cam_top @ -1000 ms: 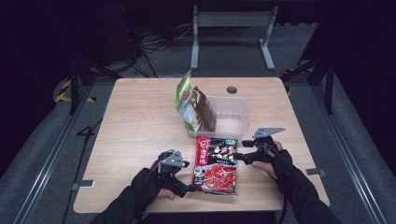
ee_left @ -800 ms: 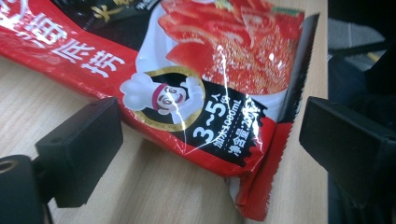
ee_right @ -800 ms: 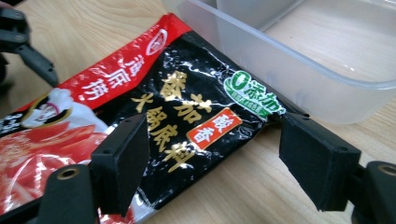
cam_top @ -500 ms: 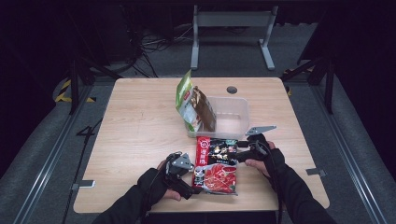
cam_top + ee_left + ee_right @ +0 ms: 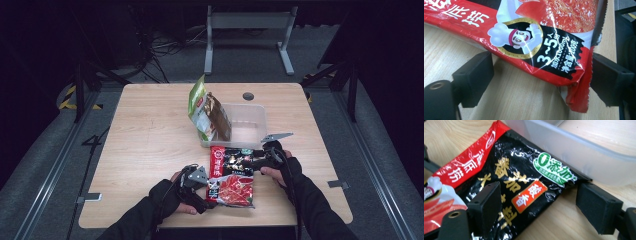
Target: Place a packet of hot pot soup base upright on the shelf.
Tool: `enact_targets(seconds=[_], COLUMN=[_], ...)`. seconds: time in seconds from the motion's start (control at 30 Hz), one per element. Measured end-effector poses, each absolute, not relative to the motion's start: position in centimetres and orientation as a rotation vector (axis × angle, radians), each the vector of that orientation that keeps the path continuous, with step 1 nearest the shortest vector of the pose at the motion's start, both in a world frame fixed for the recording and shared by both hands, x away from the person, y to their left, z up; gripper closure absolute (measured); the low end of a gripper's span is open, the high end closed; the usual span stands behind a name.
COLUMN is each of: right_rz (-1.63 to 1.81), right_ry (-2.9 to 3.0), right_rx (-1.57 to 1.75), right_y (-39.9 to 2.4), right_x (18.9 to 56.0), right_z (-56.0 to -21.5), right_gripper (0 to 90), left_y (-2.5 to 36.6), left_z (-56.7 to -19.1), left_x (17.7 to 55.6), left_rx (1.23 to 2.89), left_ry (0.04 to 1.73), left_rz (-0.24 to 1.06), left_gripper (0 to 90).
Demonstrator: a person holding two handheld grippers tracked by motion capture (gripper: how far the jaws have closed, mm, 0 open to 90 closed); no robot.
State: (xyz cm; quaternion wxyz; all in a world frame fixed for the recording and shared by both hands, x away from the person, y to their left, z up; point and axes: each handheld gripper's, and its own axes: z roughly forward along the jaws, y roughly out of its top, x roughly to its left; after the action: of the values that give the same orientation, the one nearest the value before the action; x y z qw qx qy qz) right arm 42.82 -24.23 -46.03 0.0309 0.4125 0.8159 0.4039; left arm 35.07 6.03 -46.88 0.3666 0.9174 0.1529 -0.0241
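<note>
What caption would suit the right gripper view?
Open hand-held gripper straddling the corner of a red-and-black sauce packet beside a clear plastic tub.

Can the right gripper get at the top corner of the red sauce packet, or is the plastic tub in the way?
Probably yes. The right gripper is open with the packet's corner between its jaws; the tub sits just behind, not blocking.

Lab: dark curtains, floor cables (image 5: 165,47), lone table (image 5: 150,130).
</note>
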Motion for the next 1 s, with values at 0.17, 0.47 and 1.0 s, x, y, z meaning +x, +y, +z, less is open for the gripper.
enact_targets(seconds=[0.17,0.47,1.0], right_rz=[1.243,1.307,1.344], right_ry=[2.529,2.499,2.441], right_rx=[1.252,1.325,1.255], right_y=[-24.0,-25.1,-25.7], right_x=[42.7,42.9,41.6], right_z=[-46.0,-46.3,-45.1], right_gripper=[32.9,60.7,74.7], left_y=[6.2,6.3,6.2], left_z=[-46.7,-46.6,-46.6], left_x=[35.1,35.1,34.6], left_rx=[2.362,2.363,2.379], left_ry=[0.387,0.386,0.381], left_rz=[-0.046,-0.043,-0.009], left_gripper=[26.5,34.6,34.8])
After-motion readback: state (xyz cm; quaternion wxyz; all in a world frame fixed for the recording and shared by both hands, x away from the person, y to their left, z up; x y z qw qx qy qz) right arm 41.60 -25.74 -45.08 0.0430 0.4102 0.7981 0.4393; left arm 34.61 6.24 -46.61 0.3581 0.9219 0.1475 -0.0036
